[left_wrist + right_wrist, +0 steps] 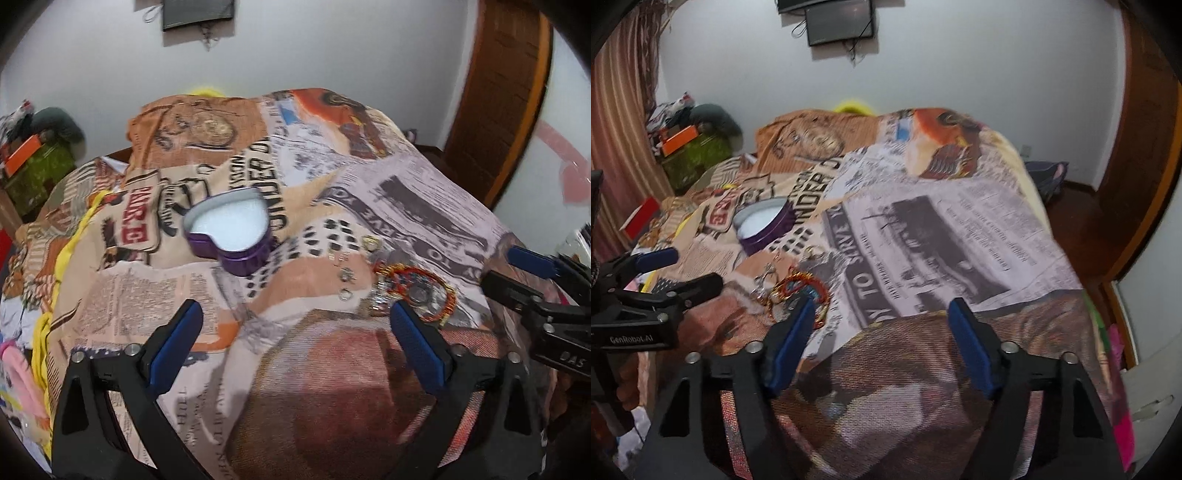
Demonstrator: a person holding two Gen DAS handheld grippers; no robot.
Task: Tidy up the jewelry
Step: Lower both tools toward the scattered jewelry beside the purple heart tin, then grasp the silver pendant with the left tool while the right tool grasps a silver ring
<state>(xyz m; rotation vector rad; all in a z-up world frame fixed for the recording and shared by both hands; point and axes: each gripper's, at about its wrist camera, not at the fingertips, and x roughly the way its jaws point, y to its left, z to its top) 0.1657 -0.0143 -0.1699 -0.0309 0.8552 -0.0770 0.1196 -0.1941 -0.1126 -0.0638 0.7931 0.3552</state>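
An open purple heart-shaped tin (pixel 231 232) with a white inside sits on the printed bedspread (pixel 332 369); it also shows in the right wrist view (pixel 762 225). To its right lies a red beaded bracelet (pixel 417 290) with small rings and earrings (pixel 347 277) beside it; the bracelet shows in the right wrist view (pixel 798 291) too. My left gripper (pixel 295 314) is open and empty, nearer than the tin. My right gripper (pixel 881 310) is open and empty, its left finger just in front of the bracelet.
The bed is covered by a newspaper-print spread. A wooden door (pixel 502 96) stands at the right. Boxes and clutter (pixel 687 144) are piled at the far left by a striped curtain (pixel 617 147). A screen (pixel 840 20) hangs on the wall.
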